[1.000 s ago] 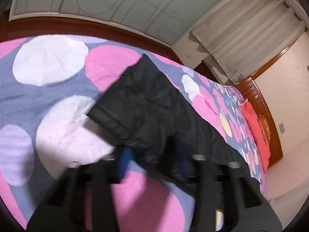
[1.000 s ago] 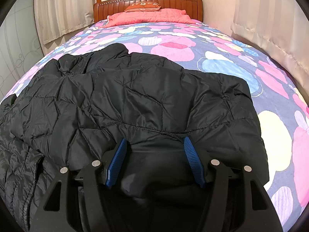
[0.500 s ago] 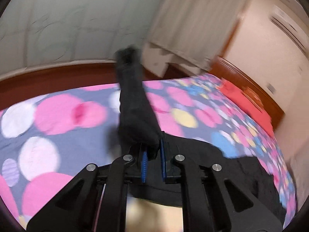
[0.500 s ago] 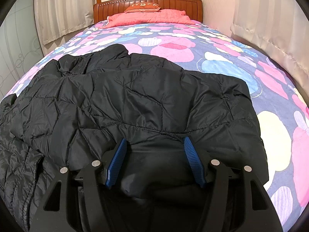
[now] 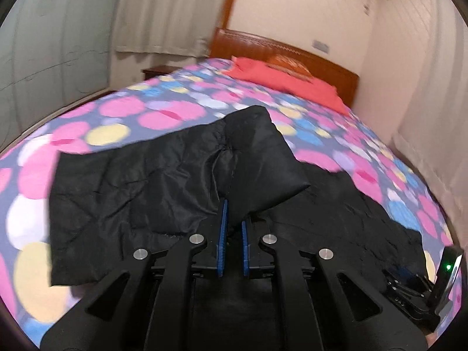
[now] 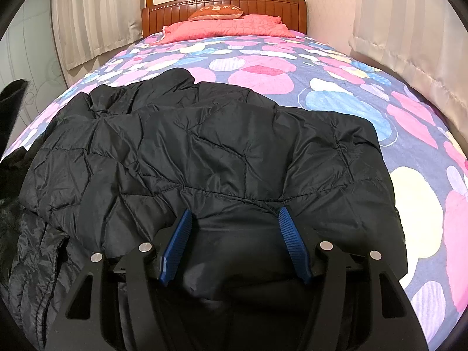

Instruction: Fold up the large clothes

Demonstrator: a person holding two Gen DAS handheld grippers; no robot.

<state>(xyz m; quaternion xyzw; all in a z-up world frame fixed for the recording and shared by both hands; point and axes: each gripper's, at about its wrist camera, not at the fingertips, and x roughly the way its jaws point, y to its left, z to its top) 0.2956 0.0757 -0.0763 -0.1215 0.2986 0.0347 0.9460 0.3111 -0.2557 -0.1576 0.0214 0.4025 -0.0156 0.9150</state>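
While the left gripper point(image 5: 233, 234) pinches a fold of the black quilted jacket point(image 6: 222, 158) between its nearly closed blue pads point(image 5: 223, 231), the held piece rises as a raised flap above the rest of the garment. Most of the jacket lies spread over the foot end of the bed point(image 6: 336, 76), reaching toward its left edge, on a bedspread of pink, blue and yellow spots. At the bottom edge of the jacket the right gripper point(image 6: 234, 234) rests with its jaws wide apart, fabric lying between the pads but not clamped. A red pillow point(image 6: 225, 26) sits against the wooden headboard point(image 6: 263, 3) at the far end
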